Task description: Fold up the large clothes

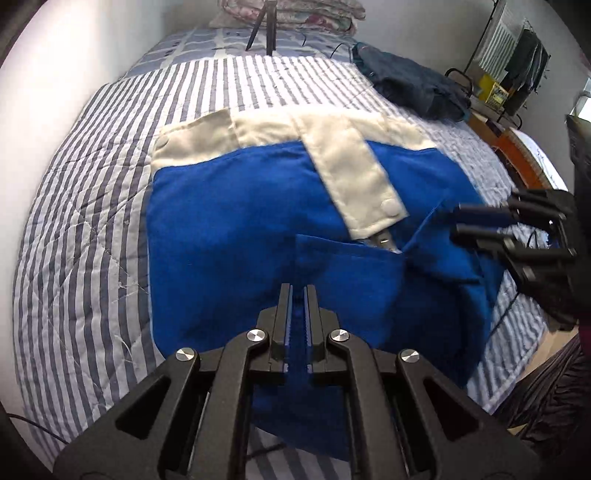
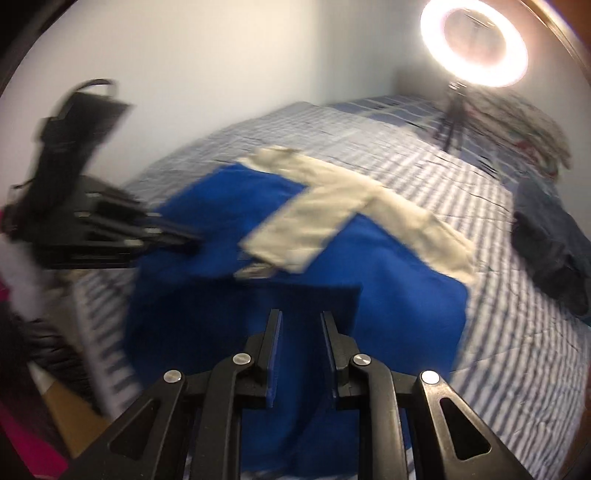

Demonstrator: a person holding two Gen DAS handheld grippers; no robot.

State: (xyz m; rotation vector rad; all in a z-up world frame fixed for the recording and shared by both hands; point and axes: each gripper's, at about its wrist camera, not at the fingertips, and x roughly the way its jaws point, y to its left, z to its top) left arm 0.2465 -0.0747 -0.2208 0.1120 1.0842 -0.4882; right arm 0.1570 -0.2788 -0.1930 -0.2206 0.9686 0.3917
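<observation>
A blue garment with cream sleeves (image 1: 229,221) lies partly folded on the striped bed; it also shows in the right wrist view (image 2: 388,288), blurred. My left gripper (image 1: 297,290) is shut on a fold of the blue fabric at its near edge. My right gripper (image 2: 301,317) is open above the blue fabric, with cloth between its fingers but not pinched; it shows in the left wrist view (image 1: 458,221) at the garment's right edge. The left gripper appears in the right wrist view (image 2: 192,240) at the left.
The striped quilt (image 1: 92,206) covers the bed. A dark blue clothing pile (image 1: 413,85) lies at the far right. A tripod (image 1: 264,29) with a ring light (image 2: 474,40) stands near folded bedding (image 1: 295,14). A wall runs along the left; furniture (image 1: 517,147) stands to the right.
</observation>
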